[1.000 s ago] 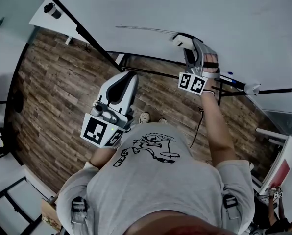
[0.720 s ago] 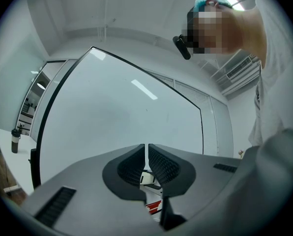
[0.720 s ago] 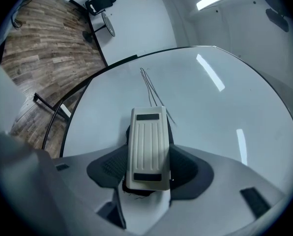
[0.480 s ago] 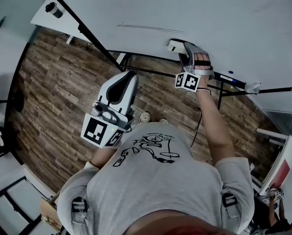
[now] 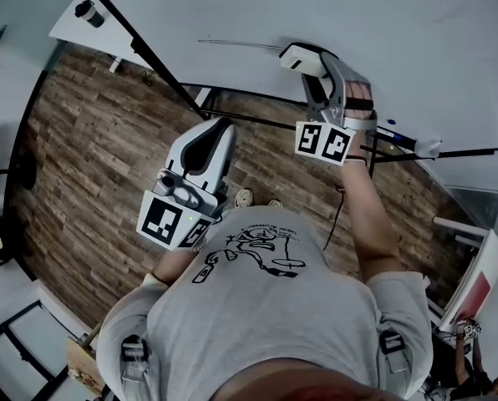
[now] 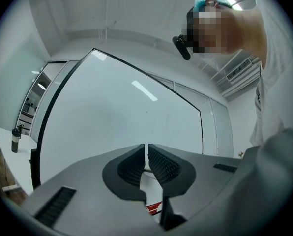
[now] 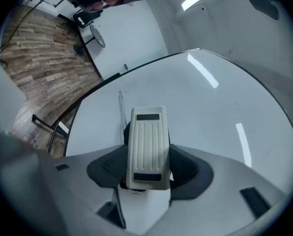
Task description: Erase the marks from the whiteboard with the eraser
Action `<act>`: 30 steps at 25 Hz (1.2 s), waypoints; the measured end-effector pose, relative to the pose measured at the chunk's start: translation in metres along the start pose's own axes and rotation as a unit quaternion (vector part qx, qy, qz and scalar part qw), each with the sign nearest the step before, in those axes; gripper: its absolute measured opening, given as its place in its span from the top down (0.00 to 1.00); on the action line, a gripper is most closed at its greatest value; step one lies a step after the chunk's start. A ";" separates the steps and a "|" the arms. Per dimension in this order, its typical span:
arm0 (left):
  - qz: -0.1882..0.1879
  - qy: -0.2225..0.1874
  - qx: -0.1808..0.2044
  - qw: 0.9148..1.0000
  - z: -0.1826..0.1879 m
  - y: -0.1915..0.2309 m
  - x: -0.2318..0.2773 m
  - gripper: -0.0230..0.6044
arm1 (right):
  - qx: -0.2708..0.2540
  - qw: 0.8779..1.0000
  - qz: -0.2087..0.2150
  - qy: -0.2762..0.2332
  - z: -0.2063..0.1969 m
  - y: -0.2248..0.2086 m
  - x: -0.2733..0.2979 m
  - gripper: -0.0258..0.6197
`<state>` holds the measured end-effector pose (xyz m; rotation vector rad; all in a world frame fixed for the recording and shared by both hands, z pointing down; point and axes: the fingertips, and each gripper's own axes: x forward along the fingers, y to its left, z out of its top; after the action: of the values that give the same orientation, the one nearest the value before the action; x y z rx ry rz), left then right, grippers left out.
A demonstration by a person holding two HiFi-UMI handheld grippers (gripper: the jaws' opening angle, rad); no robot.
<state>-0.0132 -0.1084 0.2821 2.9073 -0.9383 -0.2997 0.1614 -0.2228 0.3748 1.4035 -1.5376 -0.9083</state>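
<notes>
While at 1 whiteboard (image 7: 213, 124), 1 eraser (image 7: 147, 141) in right gripper (image 7: 146, 168) jaws.

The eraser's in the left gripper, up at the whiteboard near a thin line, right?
No. The right gripper holds the eraser, as the right gripper view shows; the left gripper is shut on nothing. The eraser is up at the whiteboard near the thin line.
</notes>
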 end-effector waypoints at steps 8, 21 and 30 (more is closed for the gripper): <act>0.001 -0.001 -0.002 1.000 -0.002 0.008 0.005 0.90 | 0.003 0.999 -0.038 0.015 -0.003 -0.047 0.018 0.56; -0.003 0.006 -0.009 1.000 -0.008 0.016 0.015 0.90 | -0.012 0.997 -0.071 0.001 -0.005 -0.039 0.026 0.56; 0.000 0.007 -0.009 1.000 -0.009 0.019 0.015 0.90 | -0.018 0.997 -0.069 -0.004 -0.008 -0.025 0.030 0.56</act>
<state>-0.0106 -0.1323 0.2904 2.8889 -0.9295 -0.2859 0.1775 -0.2553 0.3583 1.4958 -1.4373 -1.0211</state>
